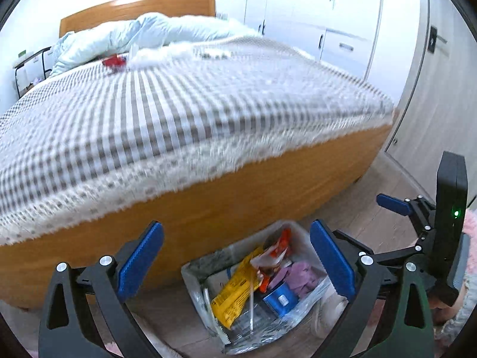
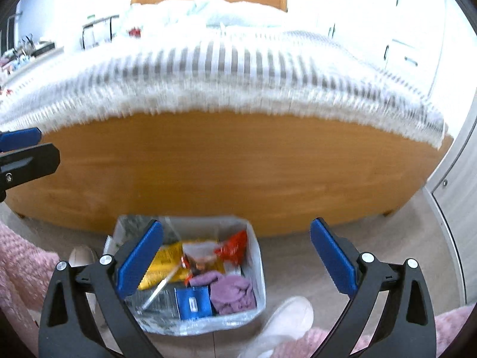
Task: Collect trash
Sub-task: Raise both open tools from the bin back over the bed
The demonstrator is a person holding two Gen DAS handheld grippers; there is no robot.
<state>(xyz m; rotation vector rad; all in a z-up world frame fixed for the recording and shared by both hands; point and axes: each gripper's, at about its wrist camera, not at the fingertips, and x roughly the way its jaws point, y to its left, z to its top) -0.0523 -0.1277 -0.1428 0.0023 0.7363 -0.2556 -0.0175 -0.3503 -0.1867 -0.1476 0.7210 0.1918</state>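
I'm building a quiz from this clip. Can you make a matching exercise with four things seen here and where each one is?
Things:
1. yellow wrapper
2. purple cloth
3. red packet
4. trash bin

Places:
A. on the bed's striped cover, near the pale blue duvet
B. on the floor at the foot of the bed
C. in the bin, beside the blue box
D. in the bin, under the plastic straw

Pairs: 1-D, 2-C, 3-A, 4-B

Wooden bed (image 1: 208,208) with checked cover, white wardrobes (image 1: 313,24), pale plank floor (image 2: 298,256).
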